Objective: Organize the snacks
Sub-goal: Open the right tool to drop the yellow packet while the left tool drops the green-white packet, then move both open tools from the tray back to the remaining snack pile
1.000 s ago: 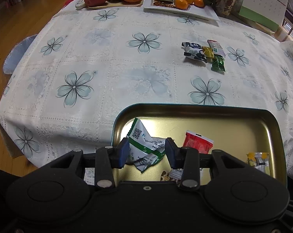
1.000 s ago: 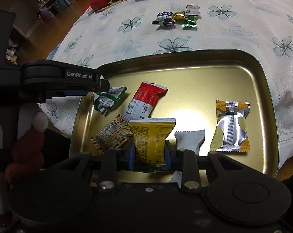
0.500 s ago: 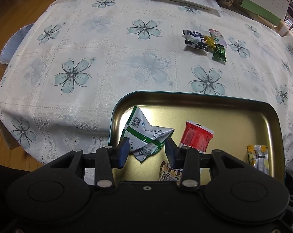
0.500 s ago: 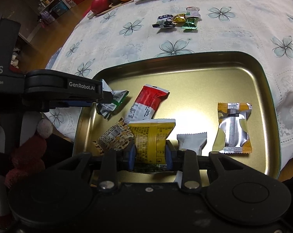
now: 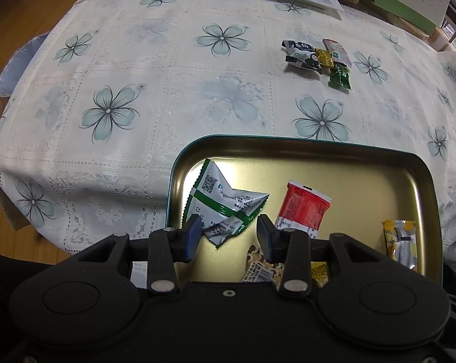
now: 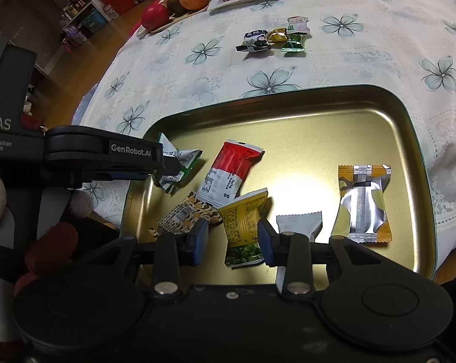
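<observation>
My right tongs [image 6: 231,239] hang just over the near edge of the gold tray [image 6: 403,115], and their jaws are opening: the yellow snack packet [image 6: 244,222] lies between the blue pads, tilted toward one o'clock with its far end resting on the tray floor, and there is a gap at the left pad, so I read this as letting go rather than holding. I put it down here because the near half of the tray is where the collected snacks are gathering: the camouflage-print packet [image 6: 182,216] at its nine o'clock, the red-and-white packet [image 6: 232,172] at eleven o'clock, a small white packet [image 6: 299,224] just beside it at three o'clock, and the silver-and-orange packet [image 6: 362,204] farther out the same way.

My left tongs [image 5: 229,237] stand wide apart over the tray's left end, gripping nothing; the crumpled green-and-white packet [image 5: 225,202] lies on the tray between and beyond the pads, its near corner reaching into the gap, free of them as far as I can tell.

The rest of the job sits at twelve o'clock from the tray, well apart on the flowered tablecloth [image 5: 137,69] covering the desk: a little cluster of wrapped candies [image 5: 317,59] touching one another. My guess is both tongs need to lift clear and travel out there next.
</observation>
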`<state>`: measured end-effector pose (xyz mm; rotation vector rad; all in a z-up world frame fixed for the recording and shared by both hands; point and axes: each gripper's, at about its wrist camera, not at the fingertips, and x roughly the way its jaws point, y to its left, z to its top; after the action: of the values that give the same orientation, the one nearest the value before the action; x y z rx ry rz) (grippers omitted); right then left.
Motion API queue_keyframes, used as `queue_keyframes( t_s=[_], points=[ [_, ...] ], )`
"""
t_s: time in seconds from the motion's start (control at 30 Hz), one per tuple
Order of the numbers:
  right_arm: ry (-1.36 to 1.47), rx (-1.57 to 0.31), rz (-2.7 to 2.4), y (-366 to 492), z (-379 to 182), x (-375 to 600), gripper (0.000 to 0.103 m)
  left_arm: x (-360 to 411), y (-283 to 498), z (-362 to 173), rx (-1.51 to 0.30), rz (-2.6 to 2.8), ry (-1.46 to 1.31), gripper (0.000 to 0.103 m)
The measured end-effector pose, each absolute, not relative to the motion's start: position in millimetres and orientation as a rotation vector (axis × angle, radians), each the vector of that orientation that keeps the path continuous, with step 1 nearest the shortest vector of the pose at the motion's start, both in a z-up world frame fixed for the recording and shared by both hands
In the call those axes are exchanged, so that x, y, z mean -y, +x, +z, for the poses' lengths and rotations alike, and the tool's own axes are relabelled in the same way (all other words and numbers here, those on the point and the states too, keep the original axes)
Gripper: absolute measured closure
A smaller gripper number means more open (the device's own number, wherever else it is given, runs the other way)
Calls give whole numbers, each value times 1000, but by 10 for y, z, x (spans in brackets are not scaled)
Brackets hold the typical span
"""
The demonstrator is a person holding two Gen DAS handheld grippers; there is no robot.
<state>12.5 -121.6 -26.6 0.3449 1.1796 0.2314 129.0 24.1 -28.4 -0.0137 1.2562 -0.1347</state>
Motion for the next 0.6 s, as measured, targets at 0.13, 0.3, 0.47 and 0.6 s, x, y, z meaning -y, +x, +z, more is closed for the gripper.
queue_keyframes(
  t_s=[0.13, 0.3, 0.47, 0.6],
  points=[
    [342, -1183, 229, 125, -276, 1215, 64, -235, 1286, -289, -1259, -136, -8, 54],
    [318, -1193, 226, 114, -286, 1198, 64, -223, 1289, -298, -1266, -136, 0, 54],
    [306, -1208, 218, 71, -291, 1216, 63, -219, 1290, -303, -1271, -136, 8, 54],
    [286, -1203, 196, 44, -223, 1224, 62, -225, 1293, -286, -1273, -143, -3, 54]
  ],
)
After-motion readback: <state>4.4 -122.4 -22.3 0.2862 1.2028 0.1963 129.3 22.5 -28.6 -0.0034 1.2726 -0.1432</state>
